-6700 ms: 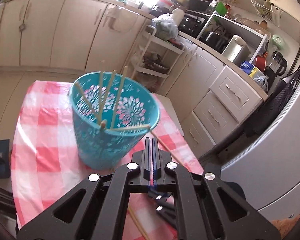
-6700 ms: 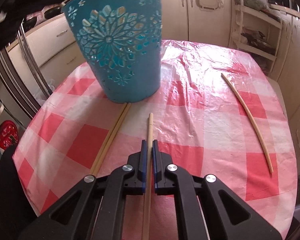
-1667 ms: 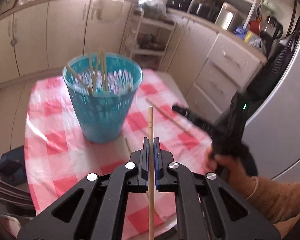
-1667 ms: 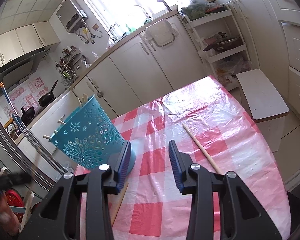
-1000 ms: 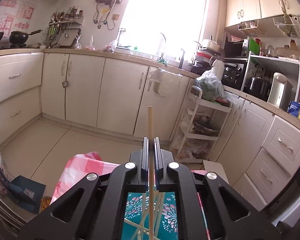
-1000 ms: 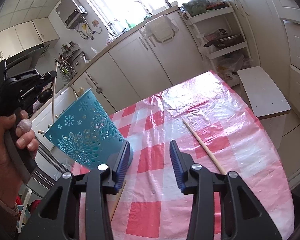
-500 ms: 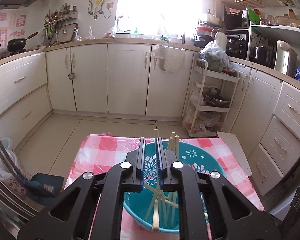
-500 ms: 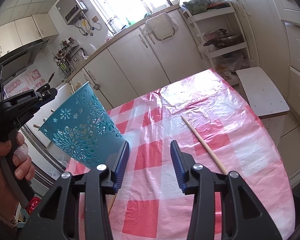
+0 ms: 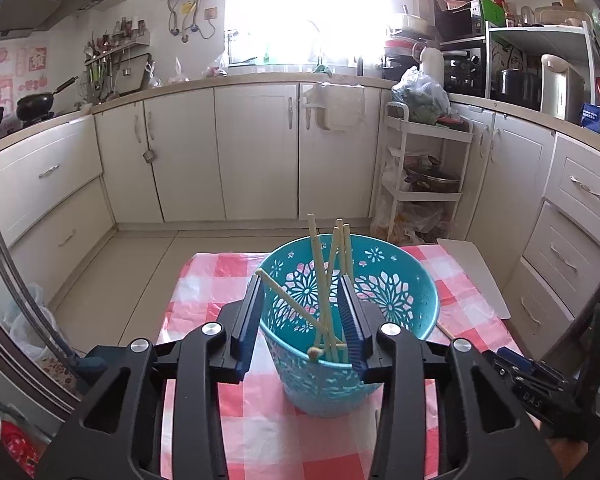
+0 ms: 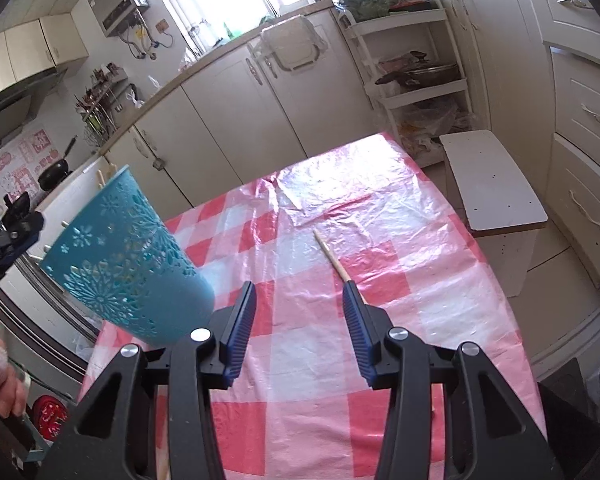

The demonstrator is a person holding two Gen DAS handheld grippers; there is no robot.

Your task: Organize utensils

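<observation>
Hovering left gripper (image 9: 303, 312), fingers just parted, empty, above chopstick-filled basket (image 9: 396, 300).

"DAS" on right gripper (image 9: 536, 396)

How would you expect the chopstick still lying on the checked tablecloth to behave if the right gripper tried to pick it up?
The chopstick looks thin, rigid and light, so it should lift without bending. Its slim round shaft may roll on the glossy tablecloth if nudged. The open right gripper would probably need a centred pinch, or the stick could pivot.
</observation>
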